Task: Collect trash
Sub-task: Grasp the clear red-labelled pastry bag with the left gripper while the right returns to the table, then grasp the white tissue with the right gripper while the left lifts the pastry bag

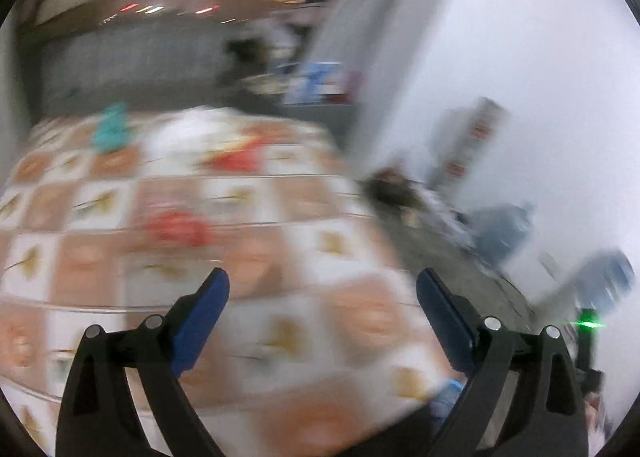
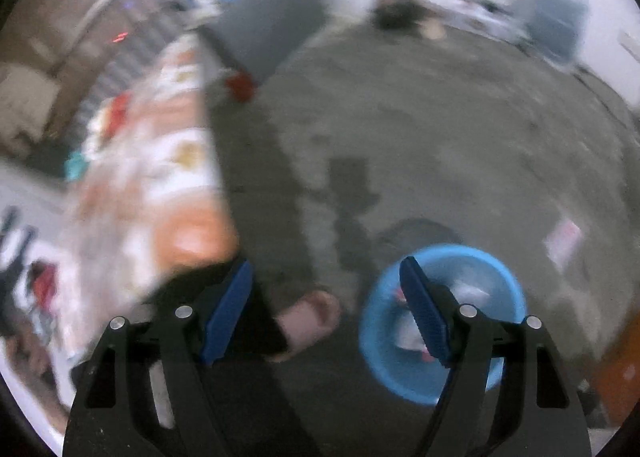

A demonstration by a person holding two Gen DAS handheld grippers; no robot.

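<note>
Both views are smeared by motion blur. In the left wrist view my left gripper stands open and empty above a table with a checked cloth. On the cloth lie a crumpled red piece, a red and yellow wrapper, a teal piece and something white. In the right wrist view my right gripper is open with nothing between its blue pads, over the grey floor. A blue basin sits on the floor under its right finger, with white and pink scraps inside.
A person's foot in a pale slipper stands left of the basin. The clothed table runs along the left. A pink paper lies on the floor. A dark box, a red thing and bags sit farther off.
</note>
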